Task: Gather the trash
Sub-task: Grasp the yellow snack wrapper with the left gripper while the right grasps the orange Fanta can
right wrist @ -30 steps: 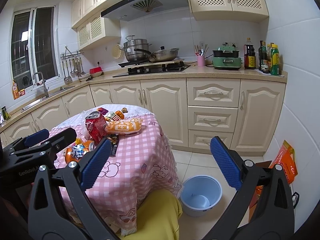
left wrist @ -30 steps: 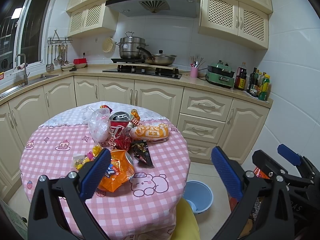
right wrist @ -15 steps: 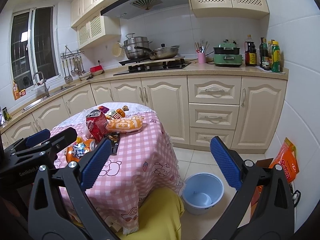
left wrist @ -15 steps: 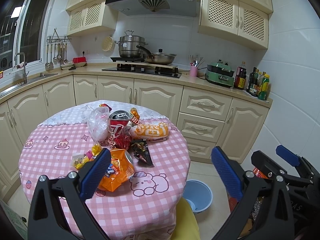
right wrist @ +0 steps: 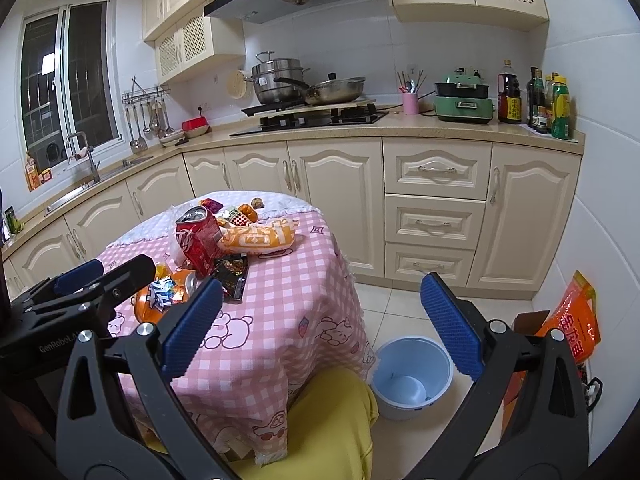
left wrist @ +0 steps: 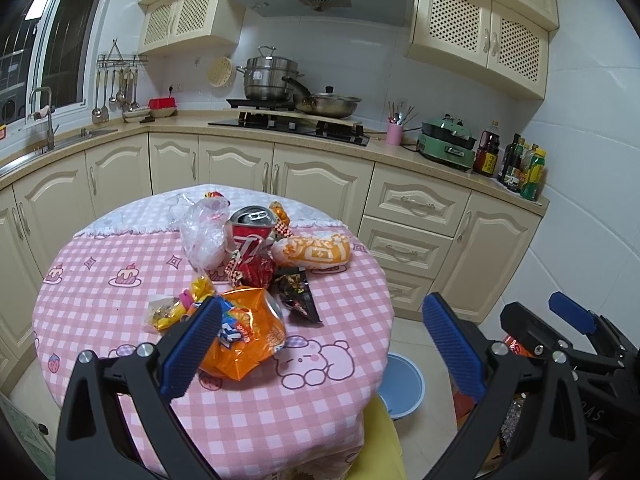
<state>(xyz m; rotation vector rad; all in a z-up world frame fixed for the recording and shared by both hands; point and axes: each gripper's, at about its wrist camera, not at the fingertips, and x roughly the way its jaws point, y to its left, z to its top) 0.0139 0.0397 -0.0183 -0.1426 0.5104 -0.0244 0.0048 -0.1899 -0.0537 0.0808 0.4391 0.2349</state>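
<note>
A round table (left wrist: 328, 400) in a pink checked cloth carries a heap of trash: orange snack bag (left wrist: 248, 332), red can (left wrist: 252, 232), clear plastic bag (left wrist: 204, 236), dark wrapper (left wrist: 296, 292). The left gripper (left wrist: 320, 344) hovers spread wide and empty above the near edge, its left fingertip (left wrist: 192, 344) overlapping the orange bag. The right gripper (right wrist: 320, 328), also spread and empty, hangs over the blue bin (right wrist: 412, 376) on the floor; the bin's edge is hidden

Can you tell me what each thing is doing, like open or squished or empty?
left gripper: open, holding nothing
right gripper: open, holding nothing
red can: upright, dented
orange can: crushed, lying down
blue bin: upright, looks empty
plastic bag: crumpled
</note>
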